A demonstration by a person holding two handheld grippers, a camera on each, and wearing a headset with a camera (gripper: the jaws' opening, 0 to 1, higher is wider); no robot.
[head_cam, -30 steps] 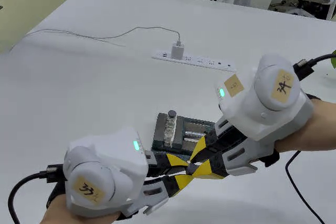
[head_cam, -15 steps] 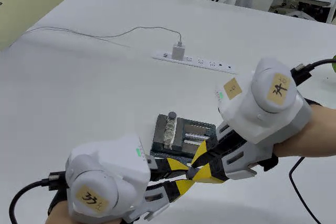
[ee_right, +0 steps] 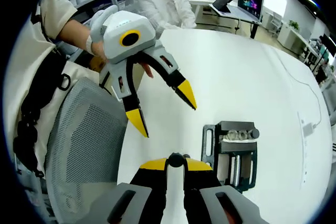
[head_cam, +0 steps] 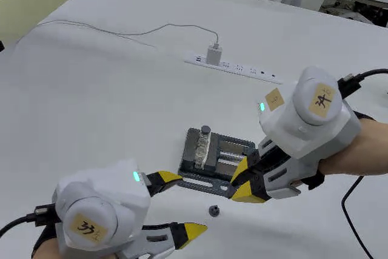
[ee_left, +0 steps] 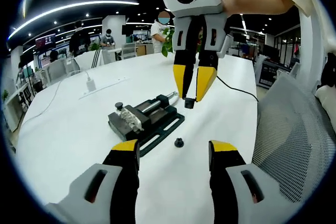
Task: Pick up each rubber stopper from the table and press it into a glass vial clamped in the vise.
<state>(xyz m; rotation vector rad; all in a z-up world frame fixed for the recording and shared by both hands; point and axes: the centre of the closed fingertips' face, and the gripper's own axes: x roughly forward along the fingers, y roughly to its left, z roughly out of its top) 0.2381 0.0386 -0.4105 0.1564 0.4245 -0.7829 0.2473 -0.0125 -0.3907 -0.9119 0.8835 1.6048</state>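
A dark vise sits on the white table and clamps a glass vial lying sideways, with a black stopper at its end. My right gripper hovers beside the vise, shut on a black rubber stopper. My left gripper is open and holds nothing. A loose black stopper lies on the table between the two grippers, in front of the vise.
A white power strip with a plugged charger and a thin cable lies beyond the vise. A grey mesh chair stands at the table's near edge. People sit at desks in the background.
The two grippers' tips were crossed together in front of the vise; the left gripper has drawn back toward me and opened. A loose stopper now shows on the table.
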